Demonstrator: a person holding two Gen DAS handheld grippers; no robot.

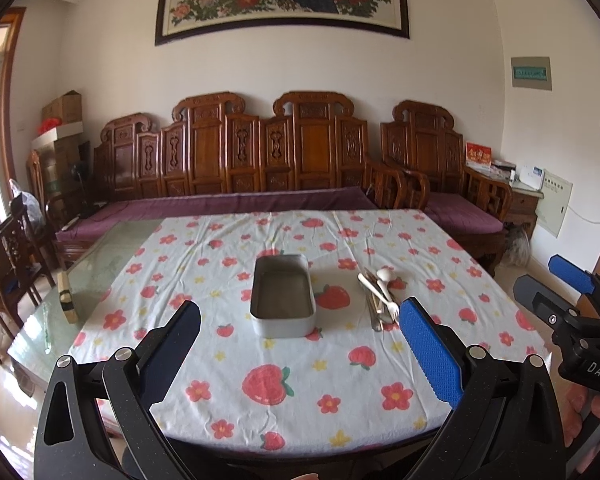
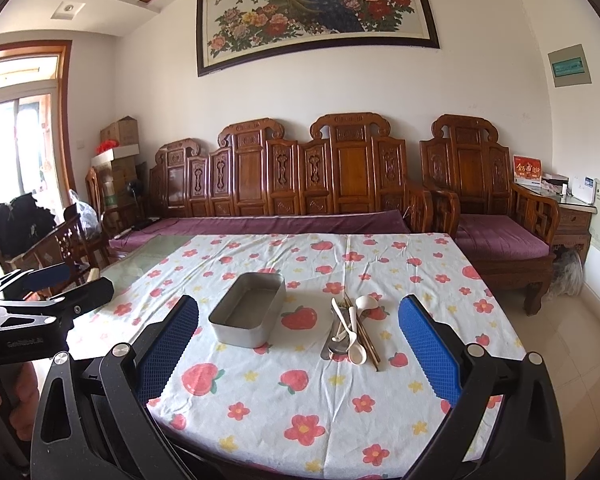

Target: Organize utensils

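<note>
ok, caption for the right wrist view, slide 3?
Open right tool above floral tablecloth, empty metal tin left of heaped utensils.

One metal tin (image 2: 246, 314) sits on the worktop (image 2: 300, 412), ahead of the right tool (image 2: 298, 340) and a little toward its left finger. One heap of utensils (image 2: 350, 326) lies just right of the tin, straight ahead between that tool's fingers. In the heap, two white spoons (image 2: 358, 350) can be counted, one white fork (image 1: 392, 309), one metal spoon (image 2: 334, 347) under them, and thin brown sticks (chopsticks, their number too tangled to tell). Two tools show: the left tool (image 1: 300, 344) and the right one, each with two blue-padded fingers spread wide. One flowered cloth covers the worktop.
</note>
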